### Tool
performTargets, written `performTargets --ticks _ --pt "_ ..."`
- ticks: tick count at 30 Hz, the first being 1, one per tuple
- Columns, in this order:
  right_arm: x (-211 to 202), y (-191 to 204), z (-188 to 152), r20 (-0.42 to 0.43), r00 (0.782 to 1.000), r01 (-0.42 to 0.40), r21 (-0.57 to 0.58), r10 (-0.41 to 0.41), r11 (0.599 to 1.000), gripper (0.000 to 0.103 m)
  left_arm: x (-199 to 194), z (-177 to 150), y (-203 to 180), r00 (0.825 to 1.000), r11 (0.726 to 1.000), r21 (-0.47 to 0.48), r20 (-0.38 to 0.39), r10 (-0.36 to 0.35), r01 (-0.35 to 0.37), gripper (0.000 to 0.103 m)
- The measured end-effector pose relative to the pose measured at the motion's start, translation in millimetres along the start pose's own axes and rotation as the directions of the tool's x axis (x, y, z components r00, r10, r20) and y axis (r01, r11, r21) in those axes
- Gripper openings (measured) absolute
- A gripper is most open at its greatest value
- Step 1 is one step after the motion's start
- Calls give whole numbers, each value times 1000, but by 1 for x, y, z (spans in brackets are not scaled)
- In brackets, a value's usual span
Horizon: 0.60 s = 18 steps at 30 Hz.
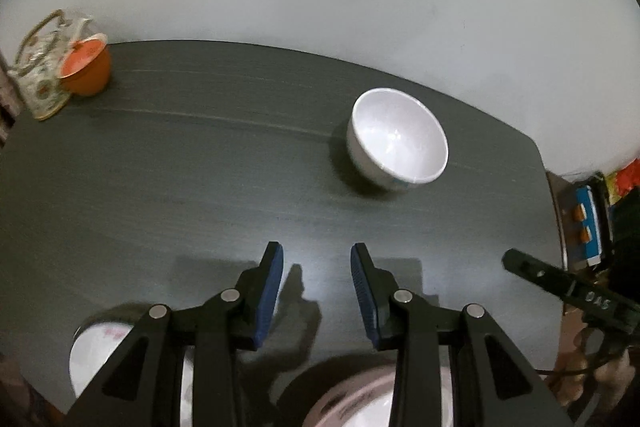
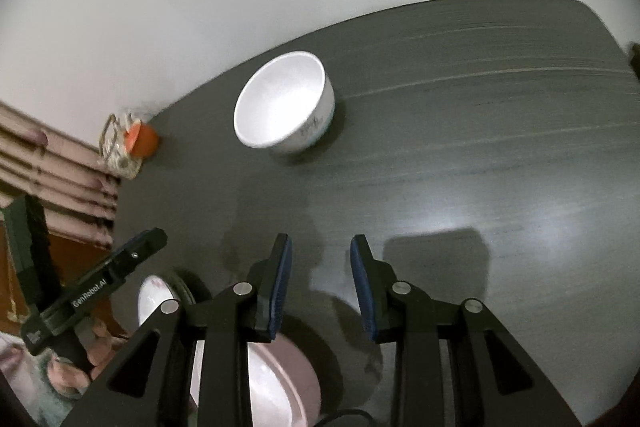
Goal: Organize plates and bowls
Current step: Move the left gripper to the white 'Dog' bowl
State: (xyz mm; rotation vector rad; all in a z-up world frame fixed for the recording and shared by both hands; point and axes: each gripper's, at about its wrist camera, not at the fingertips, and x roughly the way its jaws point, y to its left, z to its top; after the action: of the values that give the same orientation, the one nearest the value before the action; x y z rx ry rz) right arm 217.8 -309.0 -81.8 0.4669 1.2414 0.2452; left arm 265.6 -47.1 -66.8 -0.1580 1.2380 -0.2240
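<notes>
White bowl upright on the dark table, alone near the far edge, open side up, nothing in it. Taken as the landmark: left gripper near of the bowl and a little to its left, so bowl ahead and slightly right; right gripper near of the bowl and to its right, so bowl ahead and slightly left. Both well apart from it, neither clearly nearer. No long axis to line up with, being round; only the rim to straddle. Jaws on each gripper parted a modest way, with only bare table between the pads, nothing held. Nearer than the bowl, under the grippers: 2 more dishes, a plate and another plate. Far left of the bowl: an orange cup against a patterned teapot.
</notes>
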Motion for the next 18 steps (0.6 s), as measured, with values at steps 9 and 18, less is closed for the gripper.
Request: performTargets --ticks 9,18 --pt "30 -15 60 -32 999 7 31 -6 999 30 49 54 1 995 988 -139 -63 -83 73 36" --pt "66 -2 96 -59 997 41 1 -41 999 30 94 81 -3 988 980 -185 -120 -100 77 36"
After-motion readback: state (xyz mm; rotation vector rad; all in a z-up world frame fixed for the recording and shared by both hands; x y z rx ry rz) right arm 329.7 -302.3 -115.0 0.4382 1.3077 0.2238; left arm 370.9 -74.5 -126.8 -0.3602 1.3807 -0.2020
